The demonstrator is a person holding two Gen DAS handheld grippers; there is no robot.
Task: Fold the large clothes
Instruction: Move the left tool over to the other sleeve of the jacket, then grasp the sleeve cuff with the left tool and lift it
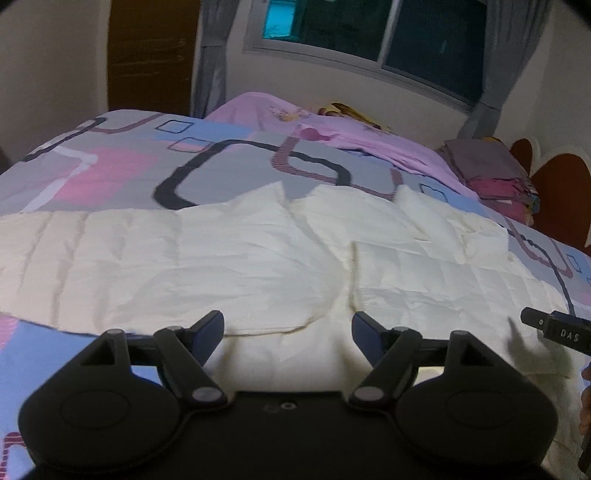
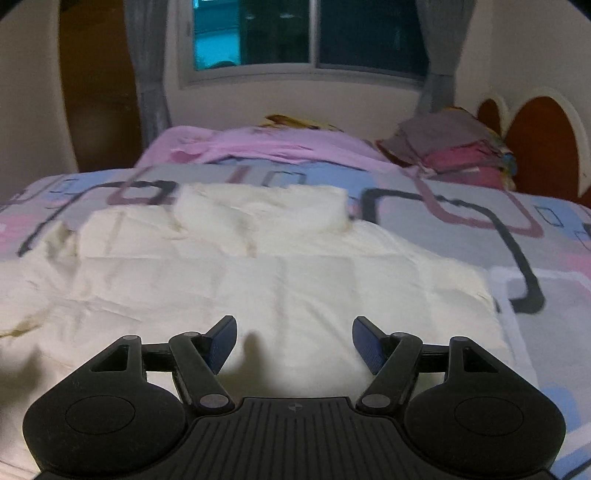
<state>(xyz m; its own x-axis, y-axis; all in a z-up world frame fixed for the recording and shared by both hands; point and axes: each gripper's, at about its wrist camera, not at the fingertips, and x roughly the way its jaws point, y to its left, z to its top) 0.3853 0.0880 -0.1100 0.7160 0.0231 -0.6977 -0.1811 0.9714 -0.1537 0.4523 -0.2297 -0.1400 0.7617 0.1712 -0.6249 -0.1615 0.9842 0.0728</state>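
Observation:
A large cream garment [image 1: 258, 258] lies spread flat on the patterned bedspread [image 1: 122, 170], with creases and a folded flap near its middle. My left gripper [image 1: 288, 332] is open and empty, just above the garment's near edge. In the right wrist view the same garment [image 2: 280, 280] fills the foreground, with a bunched part at its far end. My right gripper [image 2: 293, 343] is open and empty, hovering over the garment's near part. The tip of the right gripper shows at the right edge of the left wrist view [image 1: 554, 328].
A pink sheet [image 1: 332, 129] lies crumpled at the far side of the bed. A stack of folded clothes [image 2: 454, 147] sits at the far right by the red headboard [image 2: 543, 147]. A window [image 2: 306, 33] with grey curtains is on the far wall.

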